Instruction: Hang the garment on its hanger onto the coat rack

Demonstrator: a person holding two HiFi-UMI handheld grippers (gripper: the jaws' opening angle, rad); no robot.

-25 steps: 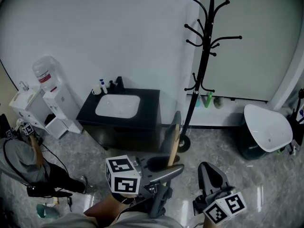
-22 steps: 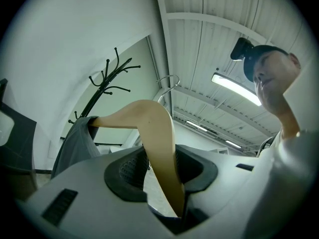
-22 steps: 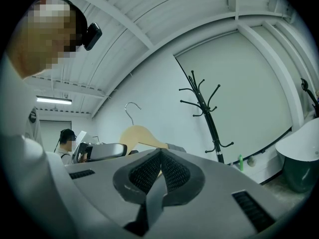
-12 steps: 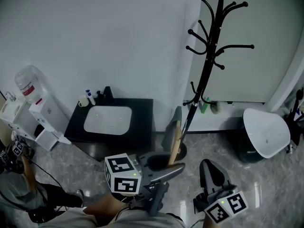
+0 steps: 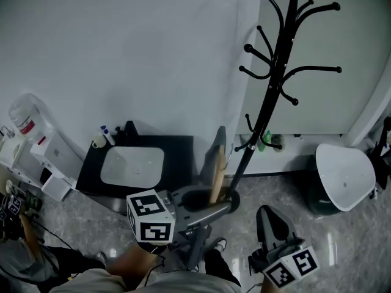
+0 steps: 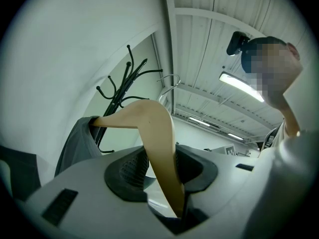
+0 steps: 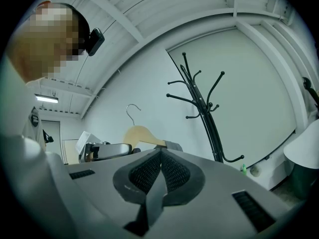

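Smooth wooden hanger (image 6: 158, 143), cloth garment (image 6: 76, 144)

A pale wooden hanger (image 5: 215, 173) with a metal hook is seen clamped by one arm between the jaws of the left gripper (image 5: 206, 204). A grey garment (image 5: 219, 140) is draped over its far arm and hangs down from it. The coat rack (image 5: 269, 96), a tall black pole with curved pegs at several heights, is stood upright against the wall. The hanger is held low, near the rack's lower pole, and is hung on no peg yet.
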